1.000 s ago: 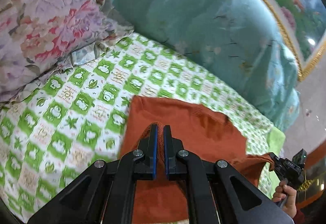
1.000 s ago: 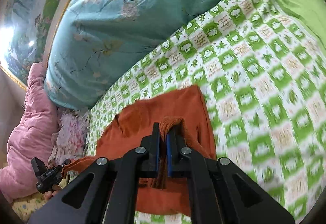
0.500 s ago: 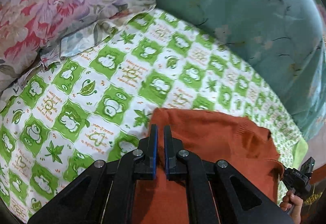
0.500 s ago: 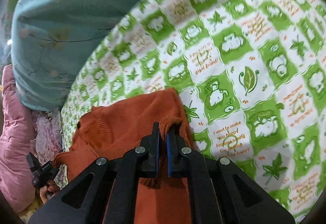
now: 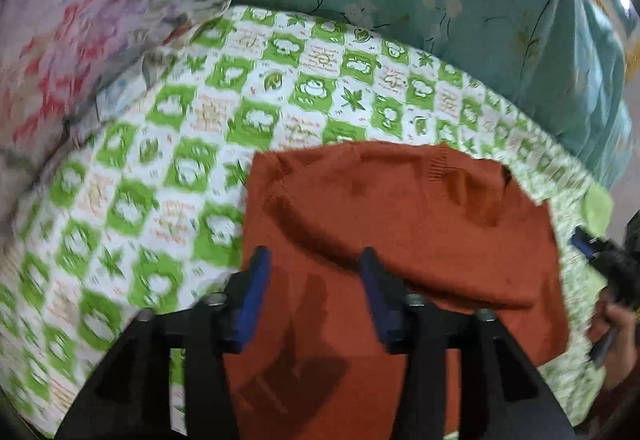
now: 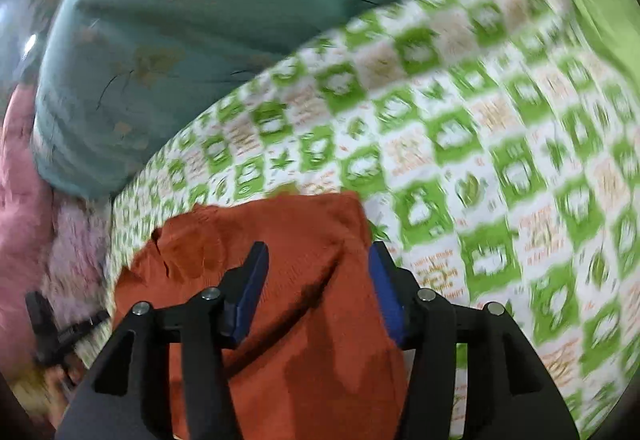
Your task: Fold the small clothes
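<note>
Both grippers are wide apart and grasping nothing. The left gripper (image 5: 312,276) hangs over the sweater (image 5: 400,224), jaws spread, cloth showing between them but not pinched. Same story on the right gripper (image 6: 316,276): jaws gaping, the sweater (image 6: 280,280) lying loose beneath.

The rust-orange sweater sits on the bed (image 5: 160,168), on the green-checked sheet, well in from the teal duvet (image 5: 440,0) along the far edge and off to one side of the floral pillow (image 5: 60,40). One fold looks done: a layer lies doubled over the body, its rounded fold edge running across the left view, and the top edge lies fairly square.

By my read, we're partway. The piece is still broad, so another fold or two seems due, plus a smoothing of that puffy crease. Both views are blurred, so finer detail can't be told.
</note>
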Demonstrator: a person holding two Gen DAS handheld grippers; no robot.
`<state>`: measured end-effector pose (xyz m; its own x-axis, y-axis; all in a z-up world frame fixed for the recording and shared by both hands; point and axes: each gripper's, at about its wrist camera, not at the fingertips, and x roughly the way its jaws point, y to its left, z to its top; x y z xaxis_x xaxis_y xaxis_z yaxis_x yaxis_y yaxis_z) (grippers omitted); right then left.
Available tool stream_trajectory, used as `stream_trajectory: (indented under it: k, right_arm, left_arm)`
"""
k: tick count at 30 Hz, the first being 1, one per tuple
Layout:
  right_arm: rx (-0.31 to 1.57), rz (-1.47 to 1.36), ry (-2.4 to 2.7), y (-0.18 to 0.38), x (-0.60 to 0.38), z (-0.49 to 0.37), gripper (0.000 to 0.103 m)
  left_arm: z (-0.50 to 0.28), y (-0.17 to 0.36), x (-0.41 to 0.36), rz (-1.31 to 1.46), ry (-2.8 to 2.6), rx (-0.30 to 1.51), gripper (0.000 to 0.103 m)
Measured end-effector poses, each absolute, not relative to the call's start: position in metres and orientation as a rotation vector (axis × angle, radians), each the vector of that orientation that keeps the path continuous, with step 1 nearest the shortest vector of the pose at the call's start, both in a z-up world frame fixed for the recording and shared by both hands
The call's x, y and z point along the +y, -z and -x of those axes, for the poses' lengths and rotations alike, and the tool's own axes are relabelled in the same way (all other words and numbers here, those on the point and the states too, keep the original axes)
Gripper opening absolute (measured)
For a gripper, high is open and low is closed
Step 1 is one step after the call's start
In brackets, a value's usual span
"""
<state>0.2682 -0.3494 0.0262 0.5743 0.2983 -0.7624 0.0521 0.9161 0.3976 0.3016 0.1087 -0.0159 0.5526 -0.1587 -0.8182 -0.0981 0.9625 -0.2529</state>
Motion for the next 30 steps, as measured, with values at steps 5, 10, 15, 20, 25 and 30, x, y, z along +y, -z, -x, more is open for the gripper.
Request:
stream_trajectory:
  k: [5, 10, 15, 20, 25, 30]
  right_arm:
    - [0.993, -0.166, -0.266, -0.030, -0.324, -0.288, 0.064]
    - [1.042, -0.020, -0.309, -0.015, -0.314, -0.311, 0.065]
    - [1.075, 0.063, -0.336, 0.000, -0.306, -0.331, 0.065]
    - [1.052, 0.144, -0.368, 0.008, -0.294, -0.330, 0.038]
    - [0.937, -0.021, -0.309, -0.014, -0.315, -0.315, 0.006]
    - [0.912, -0.240, -0.111, -0.008, -0.356, -0.316, 0.006]
  left_arm:
    - [-0.336, 0.012, 0.116, 0.263, 0.080, 0.999, 0.067]
    - [-0.375, 0.027, 0.103, 0.112, 0.145, 1.068, 0.068]
    - [-0.393, 0.045, 0.087, 0.009, 0.204, 1.117, 0.057]
    - [-0.388, 0.049, 0.076, -0.044, 0.232, 1.090, 0.010]
    - [-0.357, 0.019, 0.077, -0.027, 0.127, 0.902, 0.007]
    - [-0.372, 0.026, 0.094, 0.035, -0.047, 0.895, 0.008]
